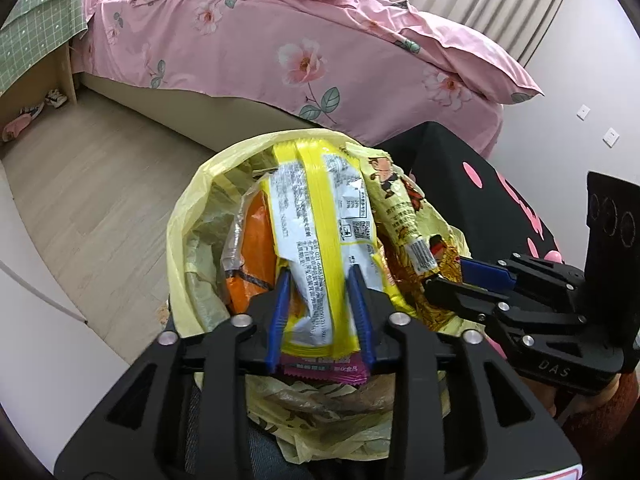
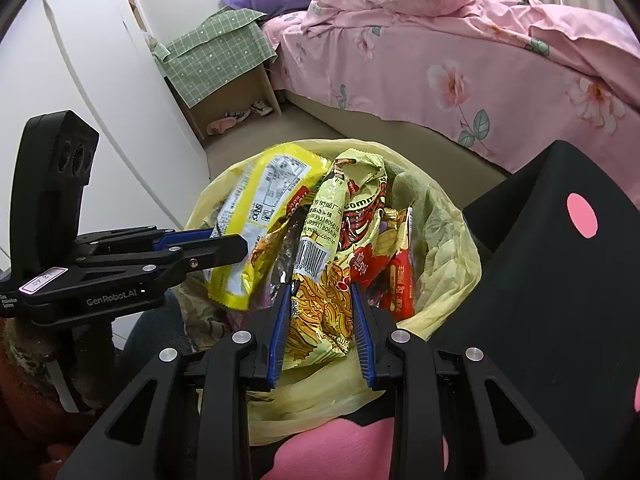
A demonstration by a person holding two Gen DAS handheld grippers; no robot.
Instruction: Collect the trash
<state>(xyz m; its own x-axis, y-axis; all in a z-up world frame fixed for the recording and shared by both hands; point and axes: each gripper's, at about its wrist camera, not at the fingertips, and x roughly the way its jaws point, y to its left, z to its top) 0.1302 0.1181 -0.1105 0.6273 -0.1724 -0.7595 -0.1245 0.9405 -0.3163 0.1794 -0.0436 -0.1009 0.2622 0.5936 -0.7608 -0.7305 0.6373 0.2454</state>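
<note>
Bin lined with yellow bag (image 2: 444, 264) on the floor by the pink bed (image 2: 460, 80), crammed with snack wrappers. Yellow-white wrapper (image 1: 316, 248) stands over the opening between the left gripper (image 1: 319, 276) fingers, pads flanking it, seemingly slack, likely mid-release. Right gripper (image 2: 320, 294), part open, straddles a noodle wrapper (image 2: 320, 308); firm grip or not, cannot tell.

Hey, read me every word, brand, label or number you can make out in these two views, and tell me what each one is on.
"GenRobot.AI": side of the left gripper, seen from the right wrist.
"DAS": body of the right gripper, seen from the left wrist.
"SNACK": yellow and white wrapper.
"(0391) 8068188": noodle wrapper, beside a web address too blurred to read.
Chinese print on the red wrapper and pink wrapper: too small.
Sticker on the left gripper: unreadable.
</note>
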